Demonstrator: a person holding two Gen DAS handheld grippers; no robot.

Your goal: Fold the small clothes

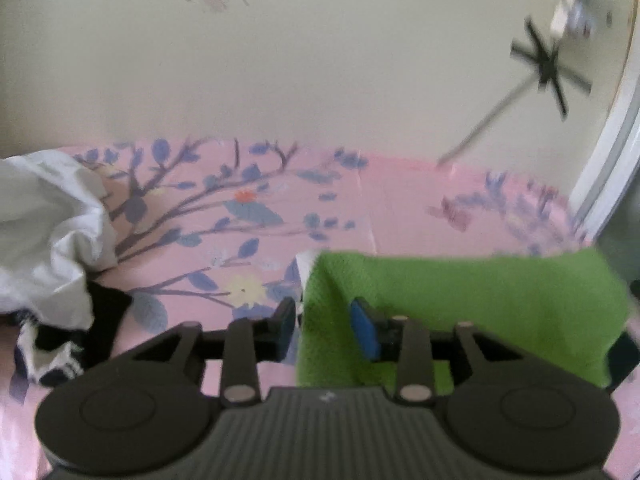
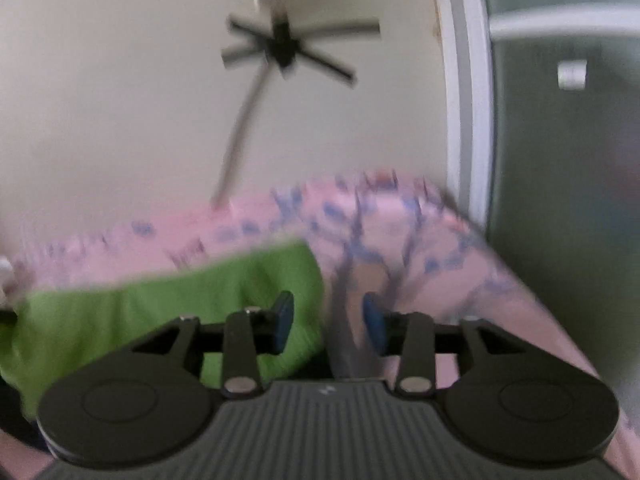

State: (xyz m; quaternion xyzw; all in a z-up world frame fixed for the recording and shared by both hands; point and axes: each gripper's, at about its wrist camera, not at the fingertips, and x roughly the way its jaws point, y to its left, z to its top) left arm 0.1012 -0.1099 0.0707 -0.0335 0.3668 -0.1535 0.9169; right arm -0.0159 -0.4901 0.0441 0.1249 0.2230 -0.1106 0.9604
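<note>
Both claws tilt downward over a bed spread with a pink flowered sheet [image 1: 400,200]. The left claw [image 1: 328,330] has its blue-padded fingers [image 1: 366,334] apart, the left edge of a green cloth [image 1: 460,300] lying in the gap between them; the pads do not press on it, as far as the left wrist view shows. The right claw [image 2: 330,322] is likewise parted, straddling the right edge of the same green cloth [image 2: 140,320], with its left finger [image 2: 282,318] over the fabric and its right one over the pink sheet [image 2: 500,300]; this view is blurred and no grip shows. The green cloth lies flat on the sheet, stretching between the two claws. To the left, beside the left claw, a crumpled white garment [image 1: 44,236] sits piled over a black piece [image 1: 106,320] and a dark-and-white striped piece [image 1: 44,356]. Beyond the bed rises a cream wall [image 1: 280,60], and against it stands a black stand with spokes [image 1: 546,66].
</note>
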